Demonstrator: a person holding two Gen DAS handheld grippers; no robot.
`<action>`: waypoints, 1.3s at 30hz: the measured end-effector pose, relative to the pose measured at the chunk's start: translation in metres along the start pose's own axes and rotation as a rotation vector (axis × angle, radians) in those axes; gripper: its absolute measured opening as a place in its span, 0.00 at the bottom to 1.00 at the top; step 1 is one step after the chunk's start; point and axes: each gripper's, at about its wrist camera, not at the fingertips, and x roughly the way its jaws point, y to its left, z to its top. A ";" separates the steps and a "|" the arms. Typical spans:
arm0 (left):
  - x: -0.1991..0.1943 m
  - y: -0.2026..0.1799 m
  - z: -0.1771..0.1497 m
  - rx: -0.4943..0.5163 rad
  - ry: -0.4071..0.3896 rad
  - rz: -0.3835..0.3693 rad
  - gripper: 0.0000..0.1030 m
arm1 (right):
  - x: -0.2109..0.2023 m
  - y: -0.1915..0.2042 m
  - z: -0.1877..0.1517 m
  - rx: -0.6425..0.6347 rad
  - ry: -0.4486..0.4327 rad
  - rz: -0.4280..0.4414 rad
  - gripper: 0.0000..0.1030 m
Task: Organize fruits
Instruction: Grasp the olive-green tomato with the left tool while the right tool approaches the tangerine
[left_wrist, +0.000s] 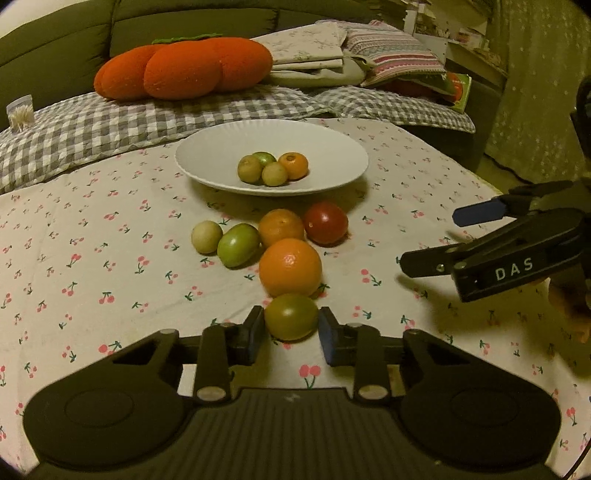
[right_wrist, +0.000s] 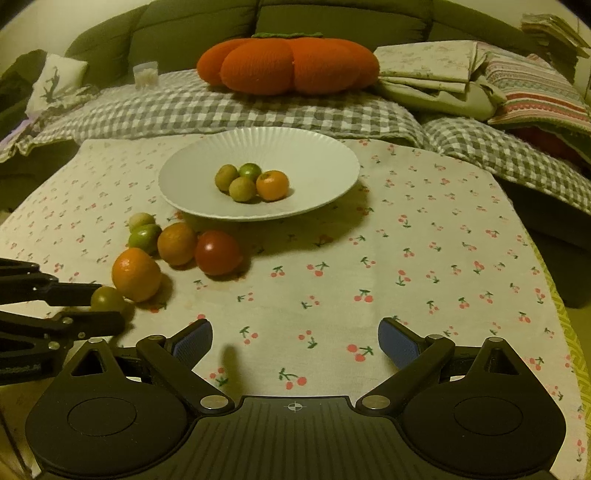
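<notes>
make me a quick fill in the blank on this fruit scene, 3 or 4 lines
1. The left gripper is closed on a small ____ tomato.
2. The white plate holds ____ fruits.
3. The right gripper holds ____.
4. The red tomato lies on the ____, not the plate.

Missing words: green; four; nothing; tablecloth

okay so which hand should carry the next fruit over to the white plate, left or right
Left. The left gripper is already closed around the greenish tomato nearest the camera, with the plate straight ahead. The right gripper is open and empty over bare tablecloth, off to the side of the fruit cluster.
</notes>
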 end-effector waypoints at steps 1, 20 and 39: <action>0.000 0.001 0.000 -0.003 0.002 0.003 0.29 | 0.000 0.002 0.000 -0.004 0.001 0.004 0.95; -0.024 0.039 -0.009 -0.064 0.024 0.110 0.28 | 0.010 0.053 0.011 -0.086 0.014 0.116 0.94; -0.037 0.058 -0.018 -0.092 0.027 0.123 0.28 | 0.019 0.089 0.022 -0.109 0.018 0.153 0.67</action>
